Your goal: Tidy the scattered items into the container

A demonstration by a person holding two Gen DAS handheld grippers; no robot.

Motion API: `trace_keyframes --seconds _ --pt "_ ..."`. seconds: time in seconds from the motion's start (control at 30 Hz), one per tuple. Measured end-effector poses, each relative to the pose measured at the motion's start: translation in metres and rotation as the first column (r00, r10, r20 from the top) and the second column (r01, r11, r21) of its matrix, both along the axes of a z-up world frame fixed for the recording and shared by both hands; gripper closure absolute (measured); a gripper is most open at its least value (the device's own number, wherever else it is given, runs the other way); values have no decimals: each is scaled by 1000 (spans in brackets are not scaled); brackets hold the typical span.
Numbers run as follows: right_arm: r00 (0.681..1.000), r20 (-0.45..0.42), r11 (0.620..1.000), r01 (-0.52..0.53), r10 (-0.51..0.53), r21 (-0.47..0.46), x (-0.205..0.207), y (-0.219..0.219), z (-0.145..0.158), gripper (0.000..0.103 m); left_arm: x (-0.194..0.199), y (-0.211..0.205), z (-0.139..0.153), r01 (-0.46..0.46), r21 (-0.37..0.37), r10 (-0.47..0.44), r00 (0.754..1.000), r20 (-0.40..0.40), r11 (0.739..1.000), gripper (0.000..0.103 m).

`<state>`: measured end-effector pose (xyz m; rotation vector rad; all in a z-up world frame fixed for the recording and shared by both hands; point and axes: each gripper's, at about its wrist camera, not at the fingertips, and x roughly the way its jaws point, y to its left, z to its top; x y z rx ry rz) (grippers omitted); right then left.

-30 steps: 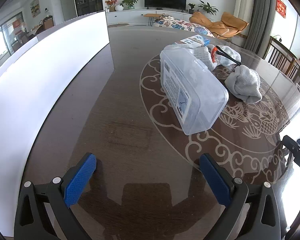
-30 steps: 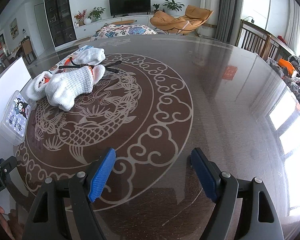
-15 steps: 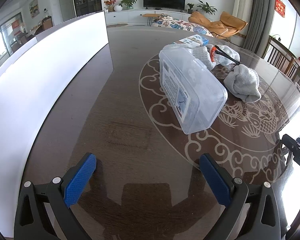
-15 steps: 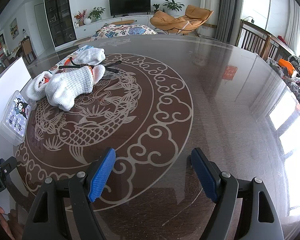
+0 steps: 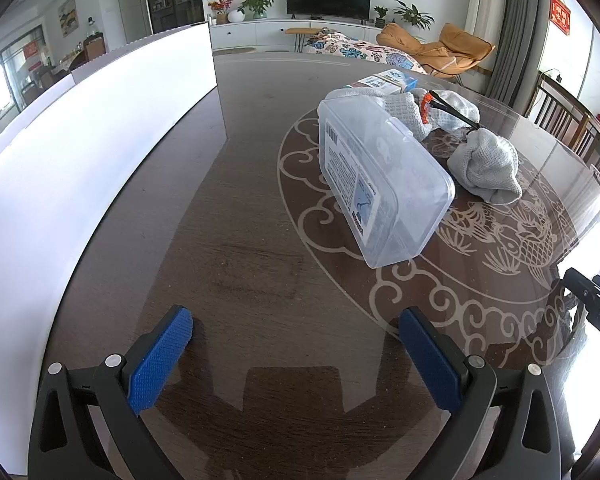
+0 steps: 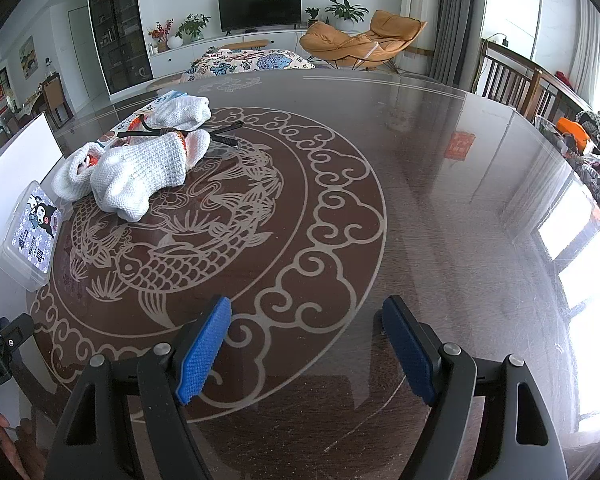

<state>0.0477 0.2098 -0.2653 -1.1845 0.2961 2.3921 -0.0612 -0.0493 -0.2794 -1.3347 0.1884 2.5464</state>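
Note:
A clear plastic lidded box (image 5: 380,176) stands on the dark table, its lid closed; in the right wrist view the box (image 6: 30,232) sits at the far left. Behind it lie white knitted gloves (image 5: 486,166), also the gloves (image 6: 140,176), with black glasses (image 6: 180,133) across them and a small carton (image 5: 388,80) underneath. My left gripper (image 5: 296,344) hovers open over bare table, short of the box. My right gripper (image 6: 306,340) is open too, well right of the gloves, with nothing between its fingers.
A tall white board (image 5: 100,152) stands along the table's left side. Wooden chairs (image 6: 512,84) line the far right edge, with clutter (image 6: 580,136) beyond. The table (image 6: 440,184) carries a fish pattern under glass.
The left wrist view has drifted very slightly; the box sits a touch further left in frame. The right gripper has not moved.

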Motion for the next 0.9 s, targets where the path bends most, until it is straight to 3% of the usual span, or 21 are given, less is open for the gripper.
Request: trace_keyframes --seconds 0.9 --pt "1000 0 1000 0 0 0 0 0 0 24 3 1 0 -5 1 5 1000 1 1000 0"
